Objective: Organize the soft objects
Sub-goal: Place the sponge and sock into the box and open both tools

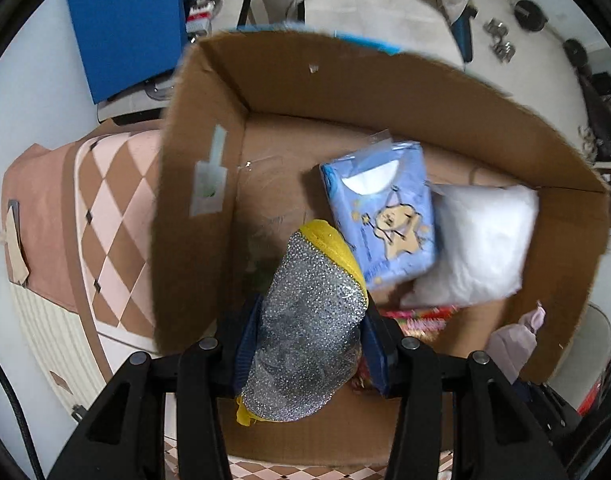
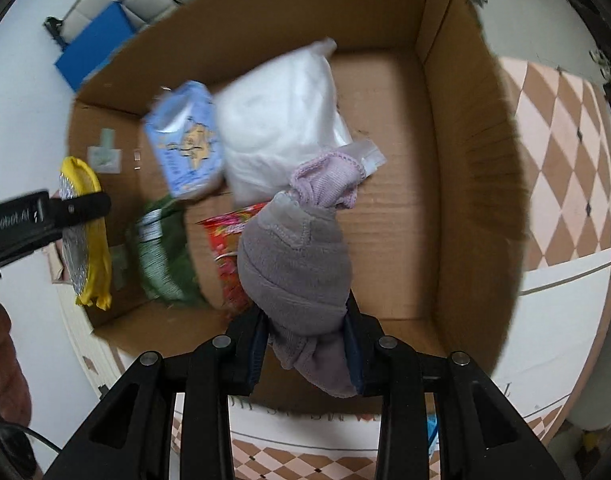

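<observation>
An open cardboard box (image 1: 385,92) stands below both grippers. My left gripper (image 1: 309,344) is shut on a silver and yellow scouring sponge (image 1: 309,332), held over the box's near left side; it also shows in the right wrist view (image 2: 83,236). My right gripper (image 2: 305,340) is shut on a grey and pink rolled sock bundle (image 2: 297,260) over the box's near middle. In the box lie a blue tissue pack (image 1: 385,212), a white pillow pack (image 1: 481,240), a red packet (image 2: 229,248) and a green item (image 2: 161,252).
The box (image 2: 457,160) sits on a surface with a pink and brown diamond-pattern cloth (image 1: 105,220). A blue board (image 1: 125,24) stands behind the box at the left. Dark weights (image 1: 529,14) lie on the floor beyond.
</observation>
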The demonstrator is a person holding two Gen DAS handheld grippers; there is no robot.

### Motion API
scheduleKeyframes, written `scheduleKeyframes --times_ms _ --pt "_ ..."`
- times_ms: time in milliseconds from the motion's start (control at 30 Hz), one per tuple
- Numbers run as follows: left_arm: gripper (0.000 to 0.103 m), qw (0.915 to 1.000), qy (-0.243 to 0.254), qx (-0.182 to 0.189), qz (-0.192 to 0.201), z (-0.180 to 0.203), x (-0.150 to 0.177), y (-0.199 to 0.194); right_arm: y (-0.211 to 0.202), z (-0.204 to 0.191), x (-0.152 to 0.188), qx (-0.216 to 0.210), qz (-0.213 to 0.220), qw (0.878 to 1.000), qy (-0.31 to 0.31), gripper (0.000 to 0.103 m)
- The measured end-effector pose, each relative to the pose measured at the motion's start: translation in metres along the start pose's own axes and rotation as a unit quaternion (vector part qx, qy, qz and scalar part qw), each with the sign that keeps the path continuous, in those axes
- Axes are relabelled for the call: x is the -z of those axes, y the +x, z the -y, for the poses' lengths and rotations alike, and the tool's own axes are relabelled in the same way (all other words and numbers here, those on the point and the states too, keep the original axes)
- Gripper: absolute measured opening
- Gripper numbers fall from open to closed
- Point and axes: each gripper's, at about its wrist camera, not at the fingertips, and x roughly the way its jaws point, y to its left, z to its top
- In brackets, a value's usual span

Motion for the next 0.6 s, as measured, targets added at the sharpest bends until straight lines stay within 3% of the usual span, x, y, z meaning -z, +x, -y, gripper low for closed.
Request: scheduleKeyframes --times_ms 100,267,367,400,433,500,600 --pt "0.047 0.9999 -0.001 -0.007 -0.014 -0.001 -0.008 0.013 0.015 0.004 -0.009 0.000 -0.020 1.000 0.009 0.036" --pt "0.051 0.9987 -0.001 0.014 -0.048 -0.005 -0.011 0.024 0.032 0.000 -0.016 0.003 -0.054 0.998 -0.008 0.041" --pt "0.065 0.9992 0.010 0.013 -0.036 -0.005 -0.010 0.014 0.036 -0.006 -0.016 0.000 -0.065 0.998 -0.022 0.067" --pt "0.071 0.9994 0.013 0.012 -0.031 -0.005 -0.009 0.009 0.035 -0.008 -0.016 0.001 -0.063 0.998 -0.027 0.082" --pt "0.080 0.9995 0.015 0.015 -0.024 -0.005 -0.007 0.002 0.034 -0.011 -0.014 0.004 -0.061 0.998 -0.032 0.087" --pt "0.092 0.9997 0.020 0.012 -0.006 -0.005 -0.001 -0.013 0.028 -0.017 -0.012 0.014 -0.055 0.997 -0.043 0.088" --pt "0.096 0.9990 0.031 0.006 0.032 -0.005 0.011 -0.039 0.011 -0.023 -0.008 0.019 -0.037 0.998 -0.050 0.101"
